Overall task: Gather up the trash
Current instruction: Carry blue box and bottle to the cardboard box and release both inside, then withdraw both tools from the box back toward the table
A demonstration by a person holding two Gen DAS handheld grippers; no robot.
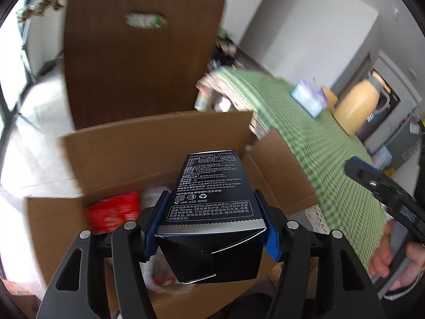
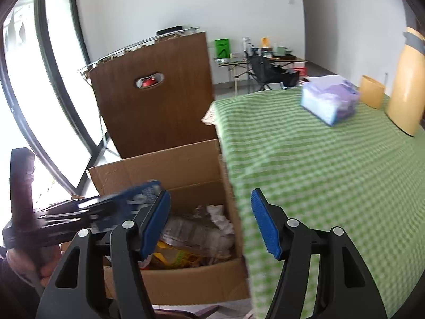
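- The cardboard box stands open-topped beside the tabletop; its raised flaps wall the far and right sides
- Trash covers the box's floor, with room above it
- A brown chair back rises just behind the box, blocking the way beyond
- The left hand-held gripper, clamping a black carton, hangs over the box mouth
- The right hand-held gripper stands wide, nothing between its jaws
- The near green-checked tabletop is bare; a tissue pack and yellow jug stand at its far end
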